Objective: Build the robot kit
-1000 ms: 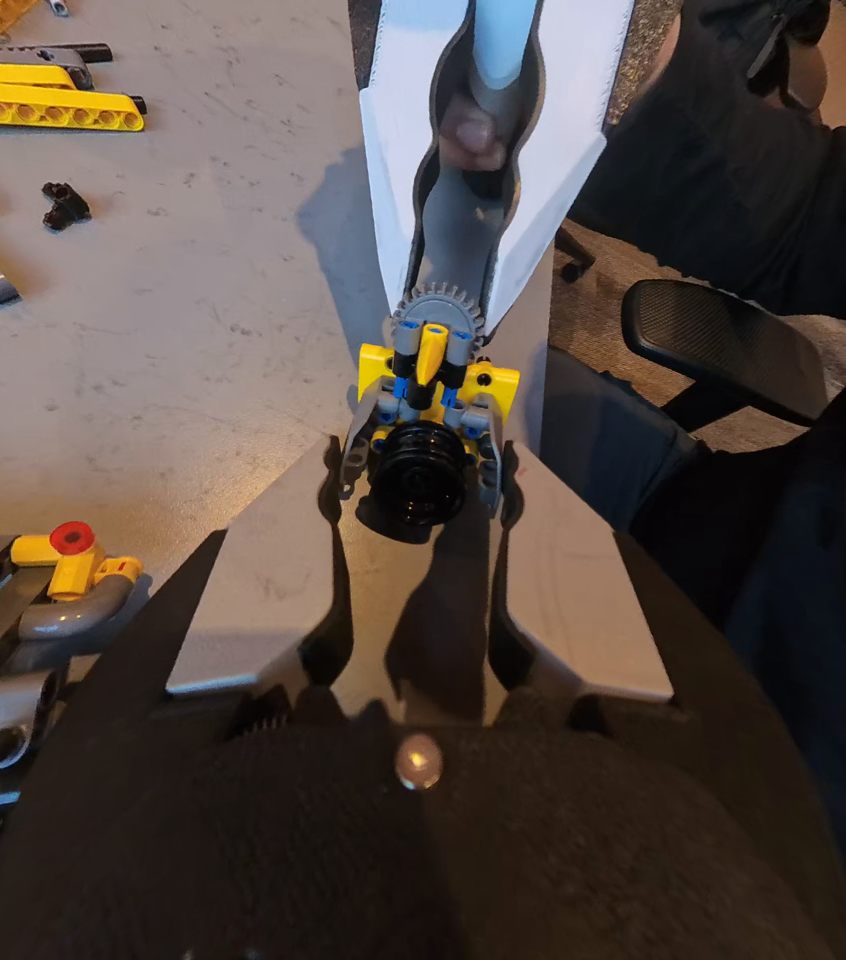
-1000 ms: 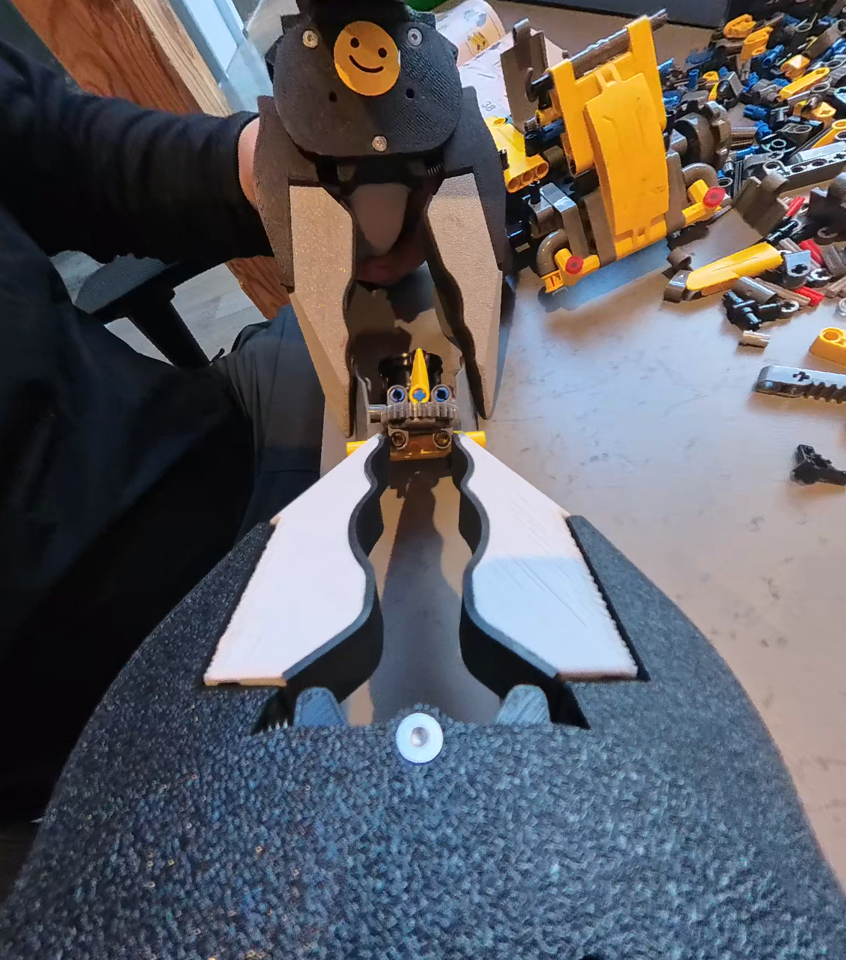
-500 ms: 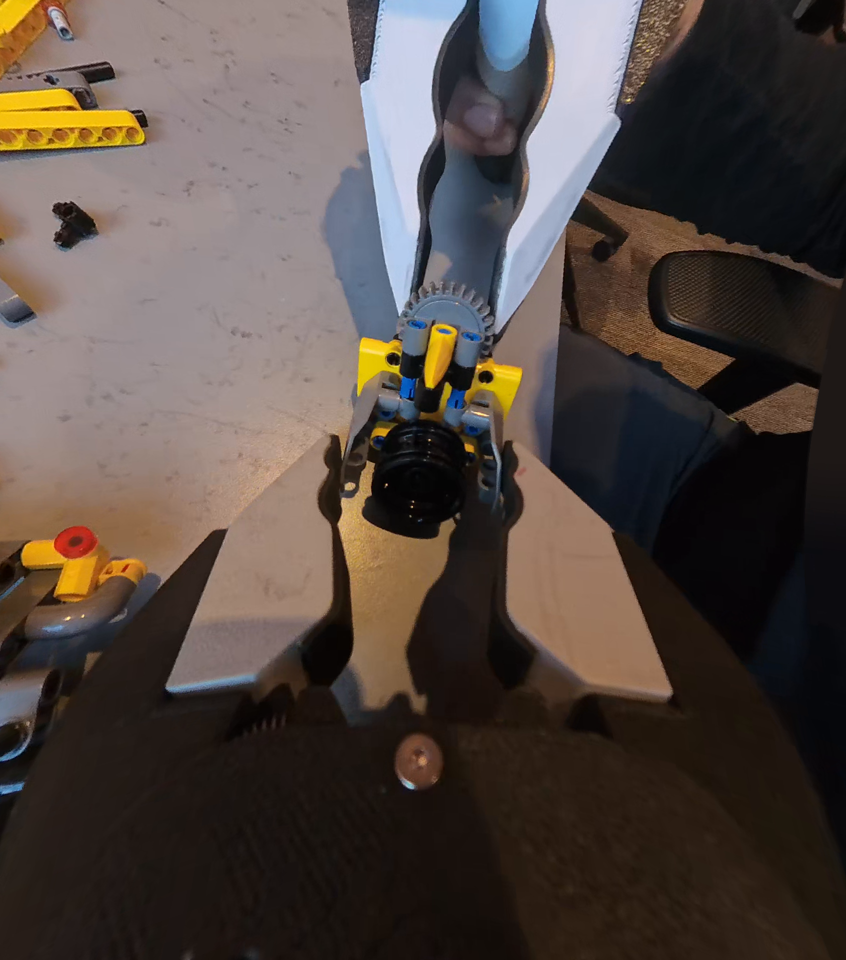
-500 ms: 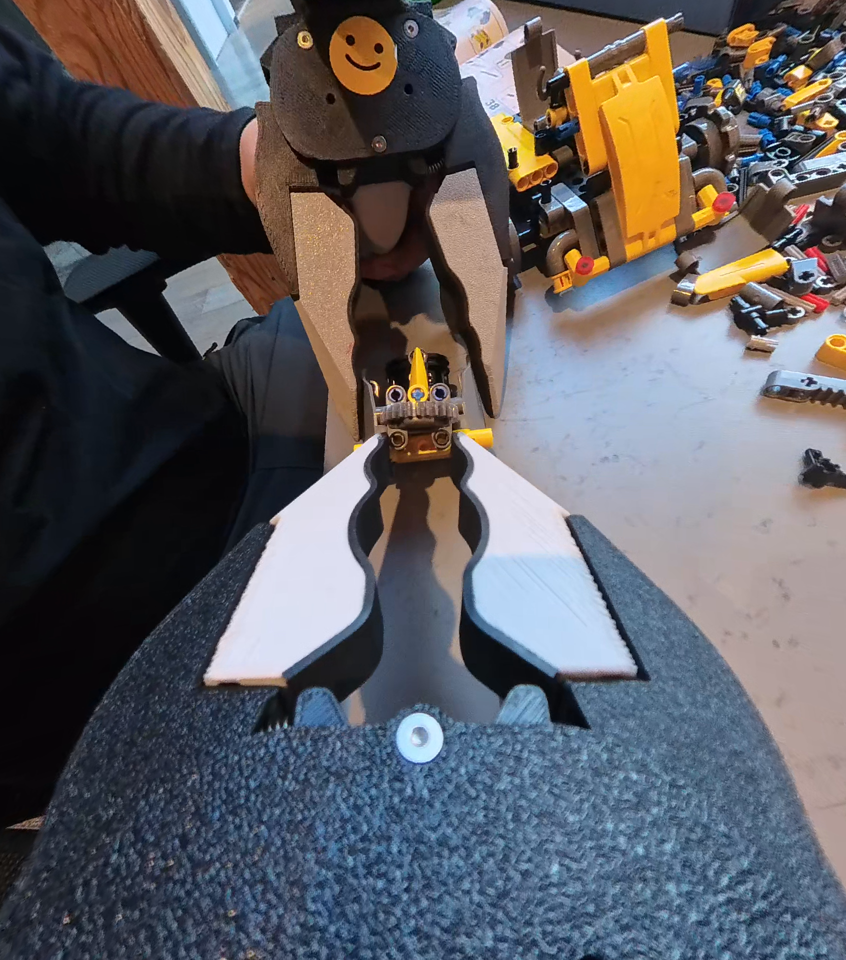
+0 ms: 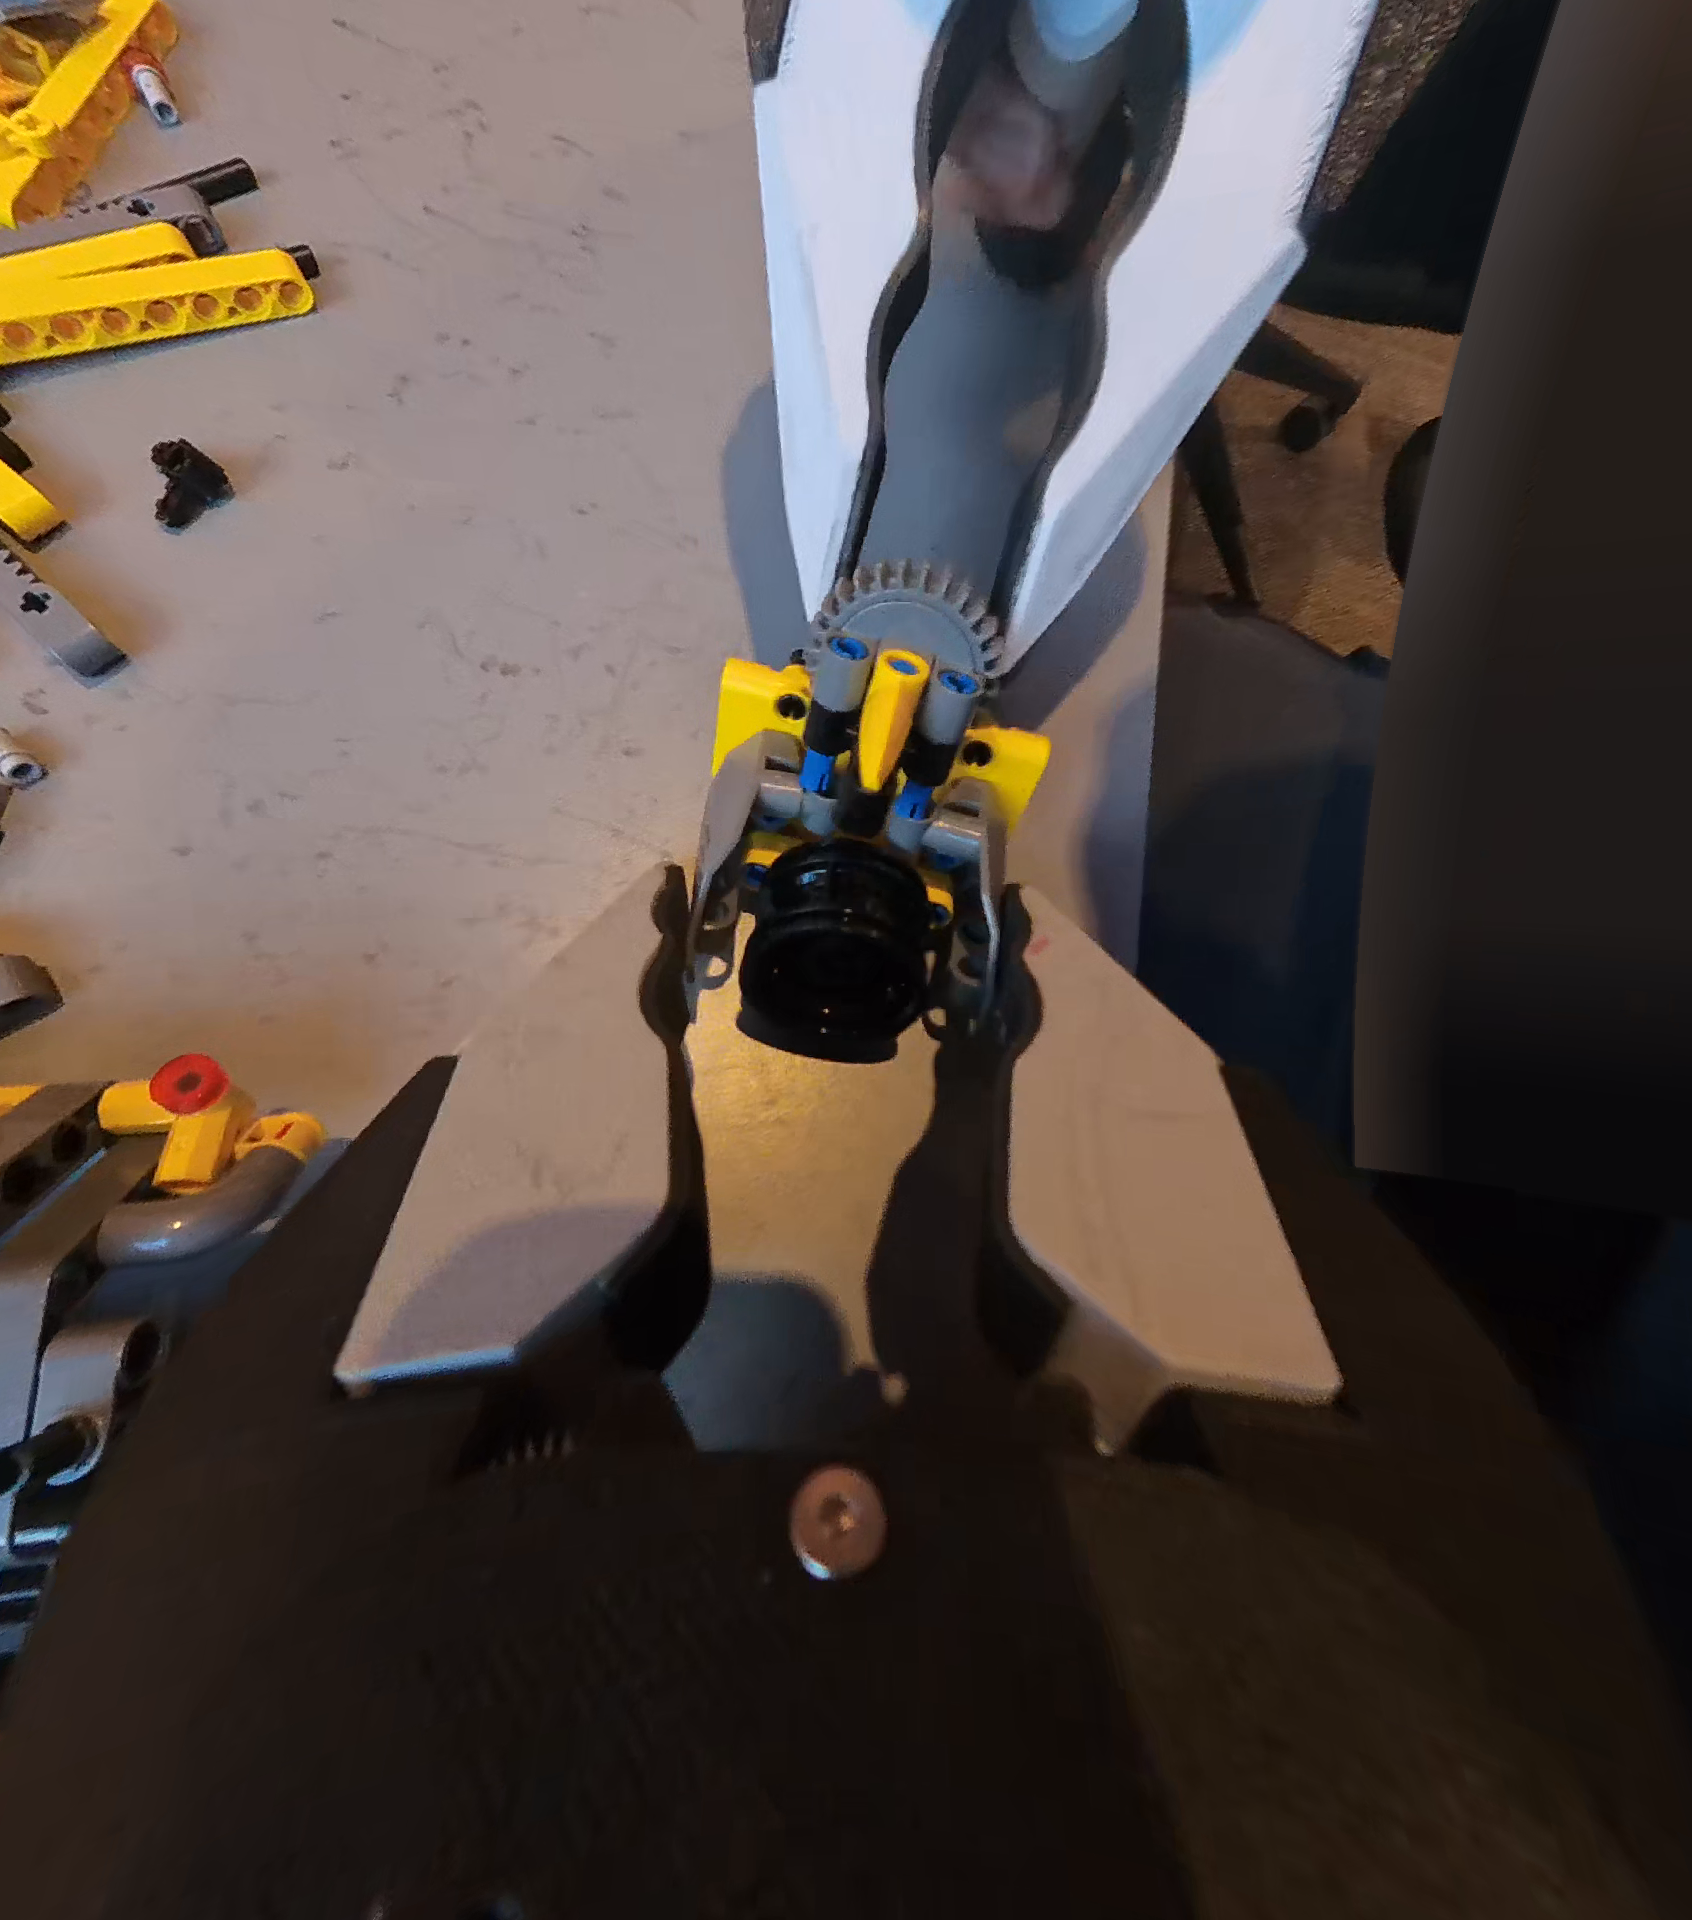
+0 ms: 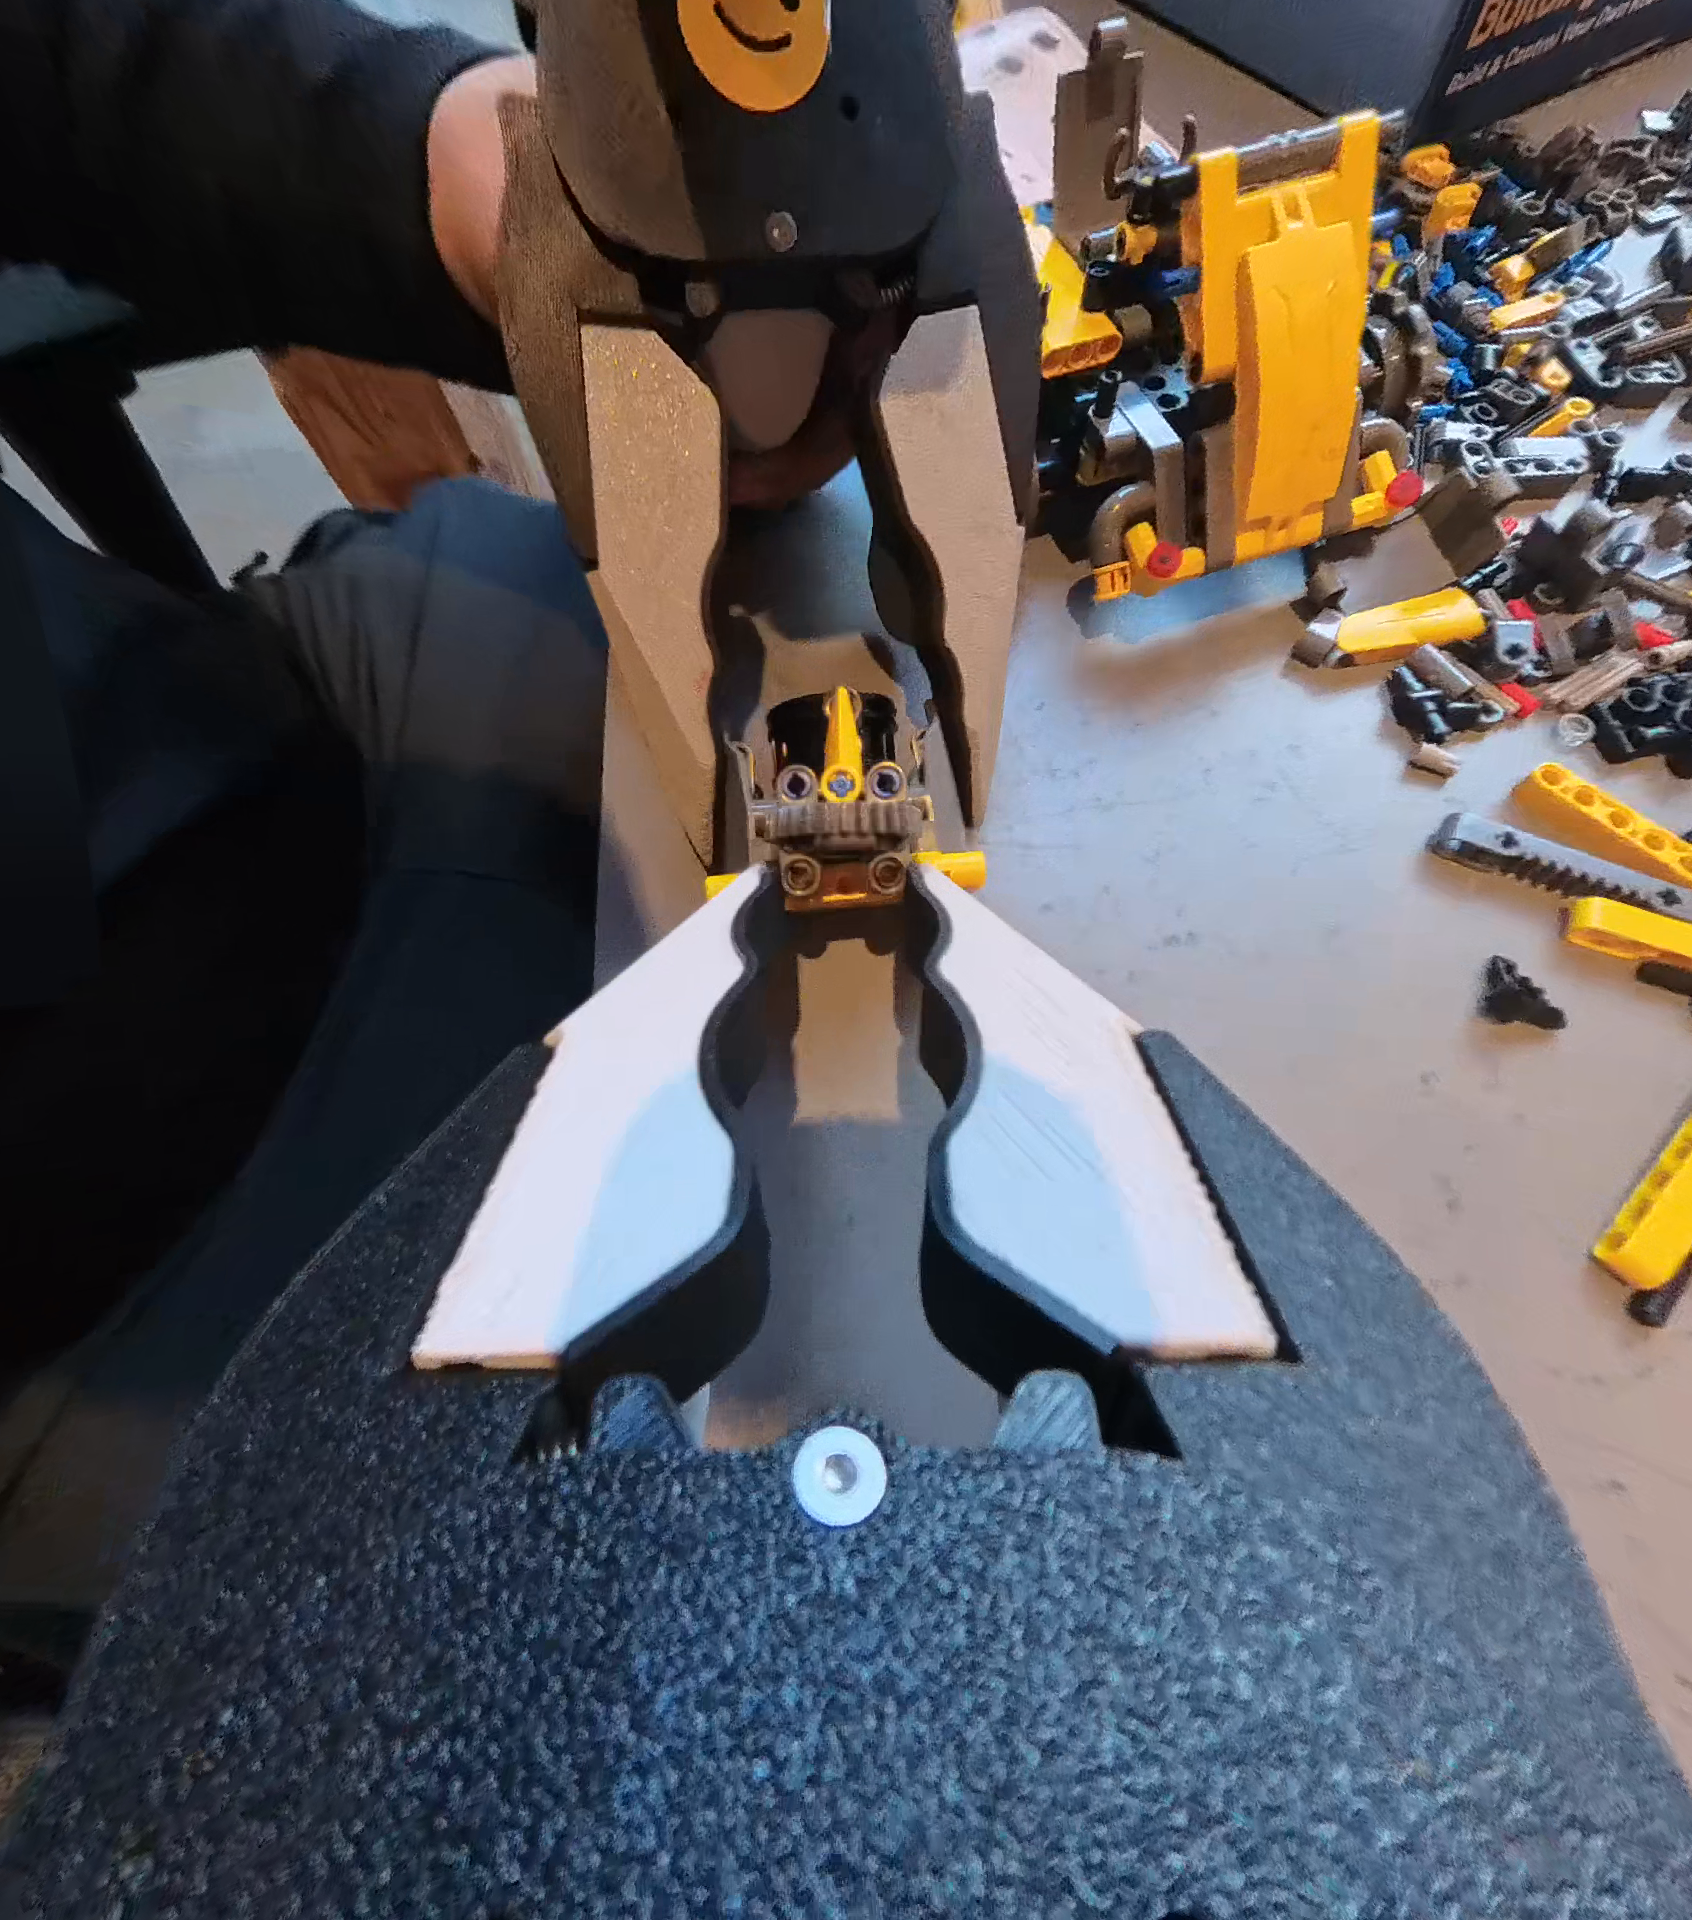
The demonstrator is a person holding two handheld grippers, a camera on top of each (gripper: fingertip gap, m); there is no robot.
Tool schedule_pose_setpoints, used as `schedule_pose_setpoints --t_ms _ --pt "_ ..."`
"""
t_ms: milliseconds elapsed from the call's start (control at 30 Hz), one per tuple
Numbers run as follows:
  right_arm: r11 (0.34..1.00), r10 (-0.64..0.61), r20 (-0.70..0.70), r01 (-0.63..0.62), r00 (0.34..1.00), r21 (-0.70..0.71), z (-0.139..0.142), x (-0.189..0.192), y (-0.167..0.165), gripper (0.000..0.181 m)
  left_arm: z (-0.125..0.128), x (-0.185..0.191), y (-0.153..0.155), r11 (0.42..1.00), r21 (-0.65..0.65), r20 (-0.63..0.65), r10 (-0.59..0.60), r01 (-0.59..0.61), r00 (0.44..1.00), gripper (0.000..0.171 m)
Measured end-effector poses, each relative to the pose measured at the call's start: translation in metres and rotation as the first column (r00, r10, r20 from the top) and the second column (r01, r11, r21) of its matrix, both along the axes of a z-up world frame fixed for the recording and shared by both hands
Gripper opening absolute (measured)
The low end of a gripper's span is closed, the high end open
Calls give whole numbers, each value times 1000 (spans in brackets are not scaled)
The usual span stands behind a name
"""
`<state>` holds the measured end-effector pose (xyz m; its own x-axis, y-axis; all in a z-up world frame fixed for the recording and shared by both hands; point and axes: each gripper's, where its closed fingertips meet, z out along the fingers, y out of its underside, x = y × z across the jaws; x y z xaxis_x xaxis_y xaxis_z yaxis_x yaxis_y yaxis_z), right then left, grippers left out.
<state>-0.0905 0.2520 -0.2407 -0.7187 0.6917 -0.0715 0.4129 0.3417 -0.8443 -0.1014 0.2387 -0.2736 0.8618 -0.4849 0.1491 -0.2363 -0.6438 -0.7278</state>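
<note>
Over the table [image 5: 509,727] edge, both jaws clenched on one small yellow-grey brick assembly [image 5: 868,821], loose bricks [image 6: 1600,644] nearby

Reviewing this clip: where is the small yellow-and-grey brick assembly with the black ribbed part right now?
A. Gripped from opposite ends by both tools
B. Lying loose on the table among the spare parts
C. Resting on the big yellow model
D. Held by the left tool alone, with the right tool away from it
A: the left tool clamps the assembly at its black end, while the right tool grips its geared end.
</note>
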Motion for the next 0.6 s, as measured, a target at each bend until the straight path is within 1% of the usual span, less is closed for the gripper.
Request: schedule_pose_setpoints --t_ms 133,233,400,467,600 --pt "998 16 -38 -13 999 67 -2 0 2 23 0 -1 1 1000 -5 17 10 -9 1000 58" --pt "997 20 -40 -17 999 76 -1 -1 1 23 0 -1 0 1000 -1 7 9 -9 1000 58" --pt "973 50 -2 -48 999 226 -2 -1 2 23 0 -1 0 1000 1 2 10 -10 1000 58" --pt "965 55 18 -58 998 254 -3 -1 2 23 0 -1 0 1000 1 3 10 -10 1000 58" --pt "946 44 -15 -37 999 323 -4 -2 3 23 0 -1 1 1000 1 1 13 -13 1000 58"
